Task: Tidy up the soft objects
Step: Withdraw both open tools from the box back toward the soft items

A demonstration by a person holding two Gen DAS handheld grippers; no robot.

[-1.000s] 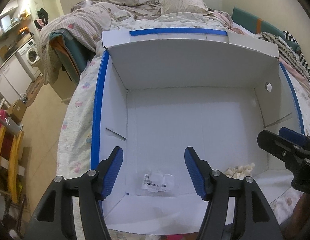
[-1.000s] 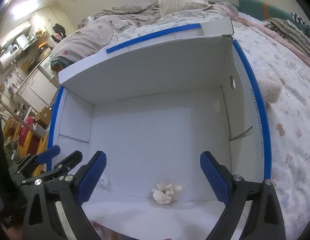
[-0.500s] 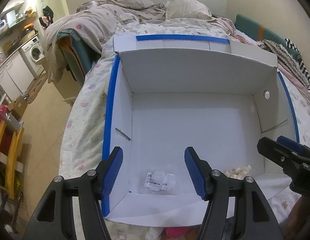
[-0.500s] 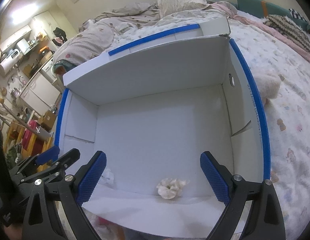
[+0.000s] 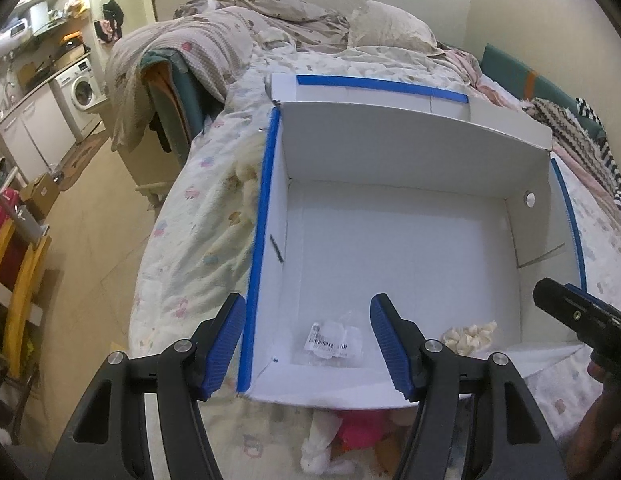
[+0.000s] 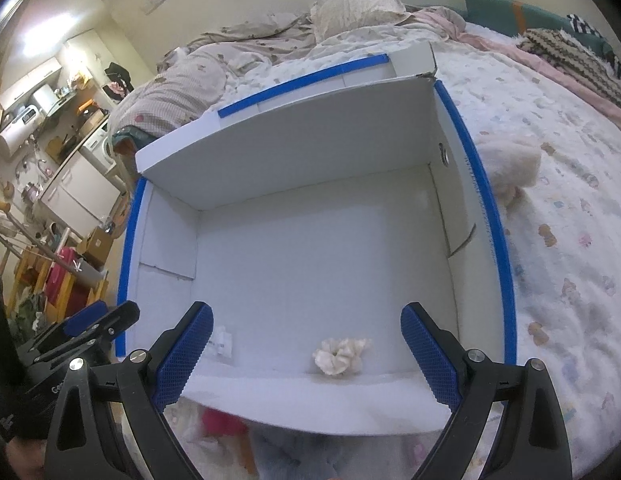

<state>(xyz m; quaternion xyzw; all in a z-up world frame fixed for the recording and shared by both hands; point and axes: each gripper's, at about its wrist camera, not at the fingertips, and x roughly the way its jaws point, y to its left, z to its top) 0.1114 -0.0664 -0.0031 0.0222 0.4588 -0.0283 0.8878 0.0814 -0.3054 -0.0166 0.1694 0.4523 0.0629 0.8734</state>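
Cream scrunchie (image 6: 341,356) lies in box (image 6: 310,160) beneath both spread, down-tilted, empty tools (image 5: 306,344) (image 6: 306,354)

Left gripper (image 5: 306,344) and right gripper (image 6: 306,352) both tilt downward side by side, blue-padded jaws parted, gripping nothing.

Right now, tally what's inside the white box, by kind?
Cream scrunchie: 1
Clear plastic packet with barcode label: 1
Total in the white box: 2
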